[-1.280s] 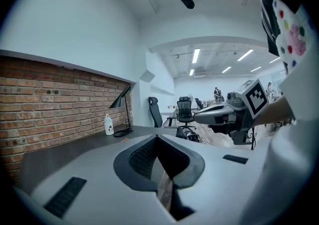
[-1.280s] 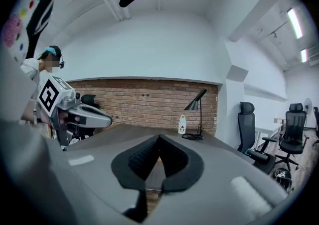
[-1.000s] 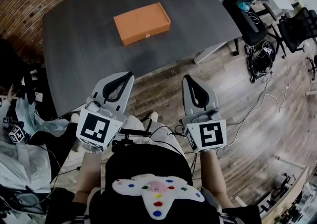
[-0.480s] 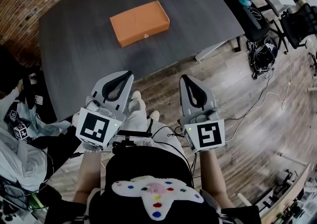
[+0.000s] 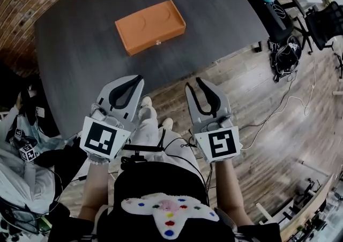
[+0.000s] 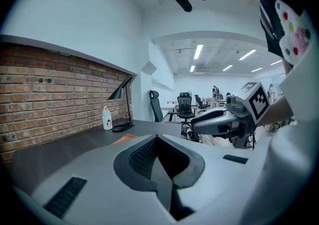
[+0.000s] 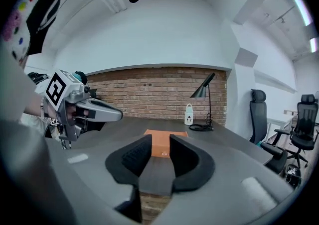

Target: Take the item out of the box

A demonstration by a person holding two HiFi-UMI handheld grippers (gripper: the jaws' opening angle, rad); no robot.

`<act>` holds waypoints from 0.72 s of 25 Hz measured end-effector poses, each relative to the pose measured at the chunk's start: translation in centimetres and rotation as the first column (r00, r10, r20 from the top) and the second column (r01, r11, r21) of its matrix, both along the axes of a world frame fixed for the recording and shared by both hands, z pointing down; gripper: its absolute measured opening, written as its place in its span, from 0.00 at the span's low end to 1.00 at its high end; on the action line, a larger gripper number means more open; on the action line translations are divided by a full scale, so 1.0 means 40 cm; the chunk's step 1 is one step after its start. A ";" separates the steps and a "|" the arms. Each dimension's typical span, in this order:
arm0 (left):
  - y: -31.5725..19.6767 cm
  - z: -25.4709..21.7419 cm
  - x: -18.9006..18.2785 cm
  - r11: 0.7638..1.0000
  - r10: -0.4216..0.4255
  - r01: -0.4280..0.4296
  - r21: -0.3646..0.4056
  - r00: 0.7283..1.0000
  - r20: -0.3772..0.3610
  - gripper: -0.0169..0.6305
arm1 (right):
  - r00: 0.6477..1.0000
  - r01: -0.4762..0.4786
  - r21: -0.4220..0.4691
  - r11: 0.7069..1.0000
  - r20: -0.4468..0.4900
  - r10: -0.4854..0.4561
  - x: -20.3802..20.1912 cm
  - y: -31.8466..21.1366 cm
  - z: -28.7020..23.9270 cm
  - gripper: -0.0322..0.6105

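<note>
Orange flat rectangular box (image 5: 150,27), lid down, lies on the dark grey table (image 5: 80,59) well beyond both grippers and looks light, stiff and smooth, best opened at its front edge by the small clasp (image 5: 158,42); the left gripper (image 5: 138,80) is clenched empty, the right gripper (image 5: 194,82) opening its jaws on nothing.

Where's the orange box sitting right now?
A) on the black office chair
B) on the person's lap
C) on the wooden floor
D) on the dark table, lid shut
D: the orange box lies flat on the dark table with its lid down, so nothing inside it shows.
</note>
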State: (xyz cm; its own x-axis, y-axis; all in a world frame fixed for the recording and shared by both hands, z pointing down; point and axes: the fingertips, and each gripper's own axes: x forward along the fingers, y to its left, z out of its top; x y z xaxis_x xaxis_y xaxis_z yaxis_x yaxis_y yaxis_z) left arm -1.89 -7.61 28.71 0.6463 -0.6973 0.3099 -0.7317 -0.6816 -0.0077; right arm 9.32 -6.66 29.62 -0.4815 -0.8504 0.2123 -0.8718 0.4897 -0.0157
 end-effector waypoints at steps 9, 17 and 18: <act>-0.090 0.059 -0.049 1.000 -0.006 0.006 -0.025 1.000 0.007 0.03 | 0.999 0.017 -0.043 0.999 -0.032 -0.019 -0.055 -0.101 0.072 0.22; -0.161 0.107 -0.077 0.999 0.004 -0.003 -0.042 1.000 0.014 0.03 | 0.998 0.031 -0.097 0.995 -0.056 -0.036 -0.095 -0.178 0.150 0.22; -0.168 0.115 -0.081 0.999 0.006 -0.005 -0.044 1.000 0.012 0.03 | 0.998 0.032 -0.101 0.994 -0.056 -0.038 -0.102 -0.187 0.163 0.22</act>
State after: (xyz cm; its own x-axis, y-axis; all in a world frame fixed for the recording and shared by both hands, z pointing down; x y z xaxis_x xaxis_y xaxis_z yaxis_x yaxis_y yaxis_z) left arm -5.13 -14.32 33.31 0.6461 -0.6793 0.3481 -0.7279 -0.6855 0.0133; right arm 5.25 -14.13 36.15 -0.4951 -0.8063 0.3237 -0.8550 0.5184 -0.0163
